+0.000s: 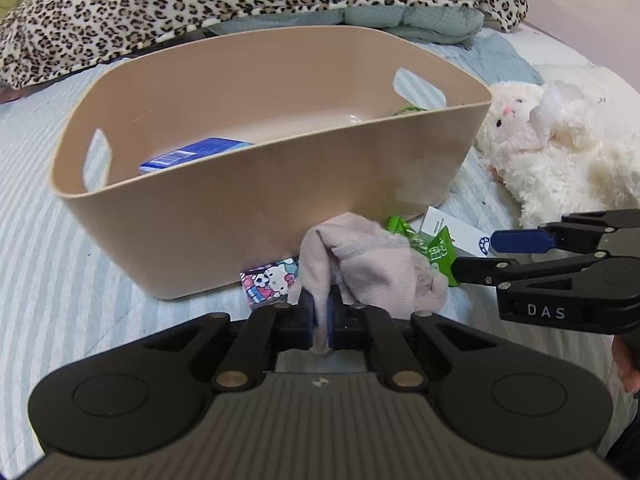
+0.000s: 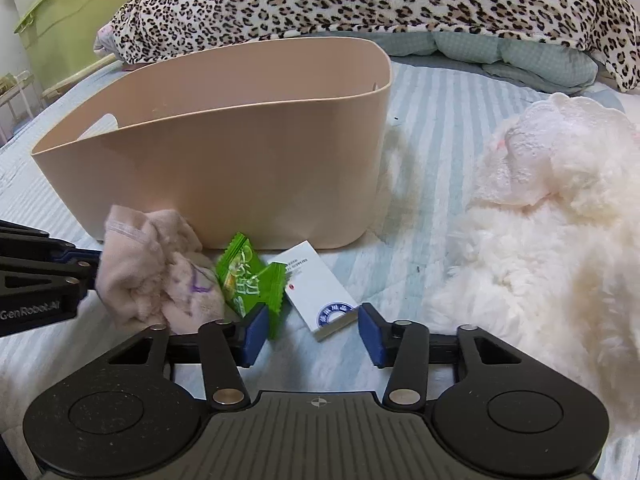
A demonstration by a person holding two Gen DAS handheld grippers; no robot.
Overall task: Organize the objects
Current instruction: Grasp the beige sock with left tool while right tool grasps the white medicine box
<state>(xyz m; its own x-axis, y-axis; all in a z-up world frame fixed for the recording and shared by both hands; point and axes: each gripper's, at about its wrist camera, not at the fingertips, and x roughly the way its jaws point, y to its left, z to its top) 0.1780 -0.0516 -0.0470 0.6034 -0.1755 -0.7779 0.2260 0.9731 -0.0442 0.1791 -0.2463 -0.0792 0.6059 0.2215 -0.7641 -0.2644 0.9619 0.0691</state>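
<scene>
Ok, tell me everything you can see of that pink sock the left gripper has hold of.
The pink sock is a pale pink, soft knit piece with a ribbed cuff band, crumpled into a loose bundle; the right wrist view shows a small purple mark on it. The left gripper is shut on a fold of it, in front of the beige basket. The bundle overlaps the green snack packet and covers part of the cartoon-print item. Whether it rests on the striped bedcover I cannot tell.

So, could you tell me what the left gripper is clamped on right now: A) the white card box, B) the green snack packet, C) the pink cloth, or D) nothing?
C: the left gripper has its fingers shut on a fold of the pink cloth, beside the beige basket.
</scene>
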